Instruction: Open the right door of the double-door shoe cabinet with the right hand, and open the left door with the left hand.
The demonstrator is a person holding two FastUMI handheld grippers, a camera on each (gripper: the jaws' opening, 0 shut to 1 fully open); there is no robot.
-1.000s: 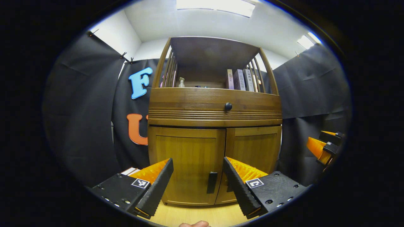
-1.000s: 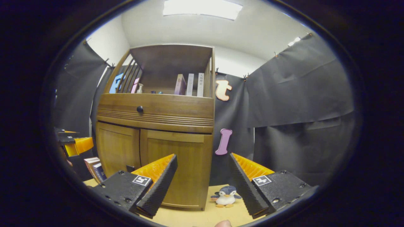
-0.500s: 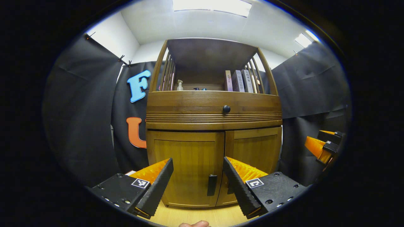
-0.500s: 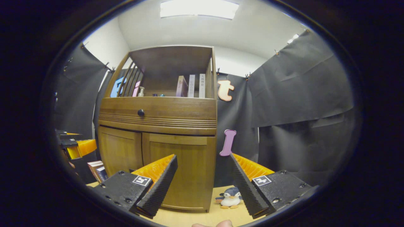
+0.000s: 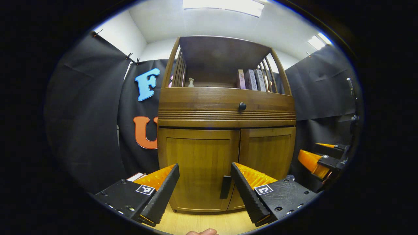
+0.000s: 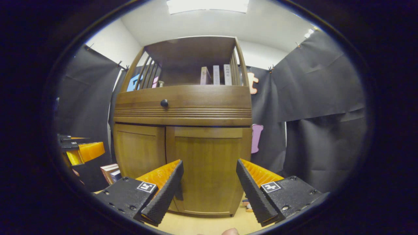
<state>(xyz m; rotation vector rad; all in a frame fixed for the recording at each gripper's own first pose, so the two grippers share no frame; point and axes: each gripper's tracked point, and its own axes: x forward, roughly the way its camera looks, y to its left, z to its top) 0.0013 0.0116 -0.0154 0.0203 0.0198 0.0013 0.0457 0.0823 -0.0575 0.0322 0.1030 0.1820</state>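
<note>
The shoe cabinet [image 5: 225, 137] stands ahead at 12 o'clock in both views, with both doors closed. My left tool [image 5: 205, 189] faces the left door [image 5: 199, 169], fingers apart and holding nothing; the door's dark handle [image 5: 225, 186] sits between the fingers. My right tool [image 6: 209, 189] faces the right door [image 6: 209, 169], fingers apart and empty. Books [image 6: 215, 75] stand on the open shelf at 12 o'clock. A round knob [image 5: 242, 106] sits on the drawer front.
</note>
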